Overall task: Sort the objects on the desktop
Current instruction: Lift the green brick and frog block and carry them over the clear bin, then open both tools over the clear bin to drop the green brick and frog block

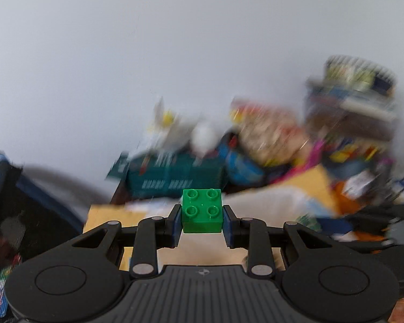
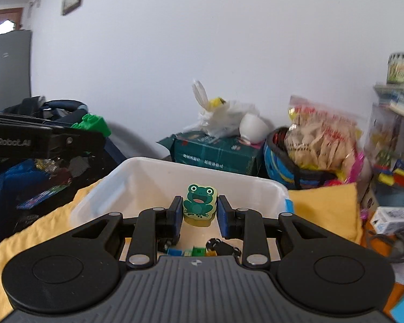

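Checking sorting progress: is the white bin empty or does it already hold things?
Not empty. Through the right gripper, small blue, green and yellow pieces lie on the white bin's floor.

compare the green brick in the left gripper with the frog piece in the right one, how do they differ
The green brick is a plain block with four round studs on top; the frog piece is a flat-faced shape printed with a cartoon frog. The brick is one solid green; the frog piece has a pale yellow edge. Both are small and pinched between blue pads, one in the left gripper, one in the right gripper.
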